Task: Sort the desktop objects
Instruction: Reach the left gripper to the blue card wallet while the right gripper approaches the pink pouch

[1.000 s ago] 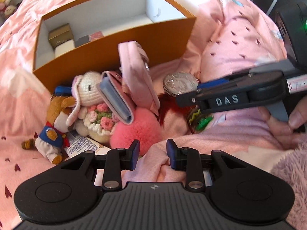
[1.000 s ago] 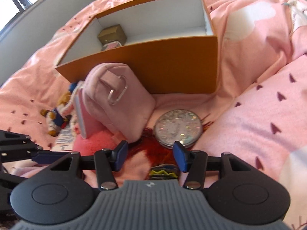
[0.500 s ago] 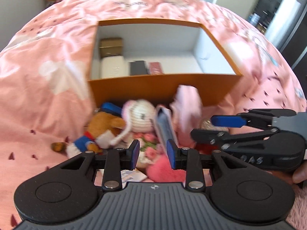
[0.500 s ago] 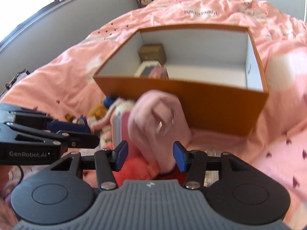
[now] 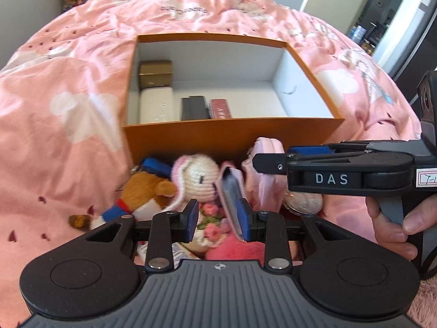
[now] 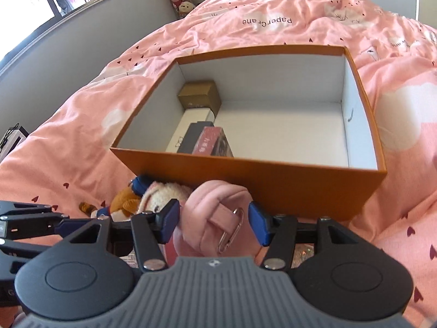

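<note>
- Here the right gripper opens its jaws around the pink pouch, unpinched.
- The left gripper hangs parted, empty, over the crocheted bunny.
- Both lie beside the orange box; a shallow bite could drop the soft pouch.

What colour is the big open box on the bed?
The box is orange outside, white inside; clearest in the right wrist view.

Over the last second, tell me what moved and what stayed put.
Both tools pulled back and tipped up, bringing the orange box's inside into view. The right tool is opening around the pink pouch; the left tool grips nothing. The toys, pouch and boxed items stayed put.
</note>
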A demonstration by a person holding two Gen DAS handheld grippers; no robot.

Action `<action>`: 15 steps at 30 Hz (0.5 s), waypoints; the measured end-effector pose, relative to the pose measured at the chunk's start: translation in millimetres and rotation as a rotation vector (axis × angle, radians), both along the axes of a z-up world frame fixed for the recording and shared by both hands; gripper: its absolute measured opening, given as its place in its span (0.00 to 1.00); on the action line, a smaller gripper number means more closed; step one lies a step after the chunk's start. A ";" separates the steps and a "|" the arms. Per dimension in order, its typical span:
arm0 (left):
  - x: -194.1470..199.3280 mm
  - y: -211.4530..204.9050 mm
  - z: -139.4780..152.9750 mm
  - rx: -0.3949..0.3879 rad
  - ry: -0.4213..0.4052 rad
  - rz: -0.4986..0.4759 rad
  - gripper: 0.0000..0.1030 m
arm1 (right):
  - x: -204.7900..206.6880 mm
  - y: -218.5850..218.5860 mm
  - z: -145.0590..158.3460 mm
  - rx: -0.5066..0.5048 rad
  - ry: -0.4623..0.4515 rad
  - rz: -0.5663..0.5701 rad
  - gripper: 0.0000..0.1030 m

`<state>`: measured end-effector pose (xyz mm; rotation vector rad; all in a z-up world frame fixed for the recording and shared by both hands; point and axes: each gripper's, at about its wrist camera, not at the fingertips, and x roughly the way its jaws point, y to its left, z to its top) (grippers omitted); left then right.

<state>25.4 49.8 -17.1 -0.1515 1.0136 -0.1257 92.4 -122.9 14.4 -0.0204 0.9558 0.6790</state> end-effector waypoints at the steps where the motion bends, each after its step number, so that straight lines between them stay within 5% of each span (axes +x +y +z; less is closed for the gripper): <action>1: 1.2 -2.0 -0.8 0.002 -0.003 -0.014 0.35 | -0.2 -5.7 0.1 0.008 0.003 -0.007 0.55; 4: 6.0 -10.5 -5.0 0.007 -0.004 -0.040 0.38 | -1.4 -23.5 2.6 0.016 0.013 -0.037 0.50; 6: 10.1 -13.9 -9.2 0.003 0.000 -0.049 0.49 | -1.9 -32.9 3.4 0.021 0.028 -0.049 0.47; 15: 23.9 -14.0 -30.9 -0.015 0.051 0.007 0.49 | 1.5 -45.4 -15.5 0.027 0.115 -0.074 0.46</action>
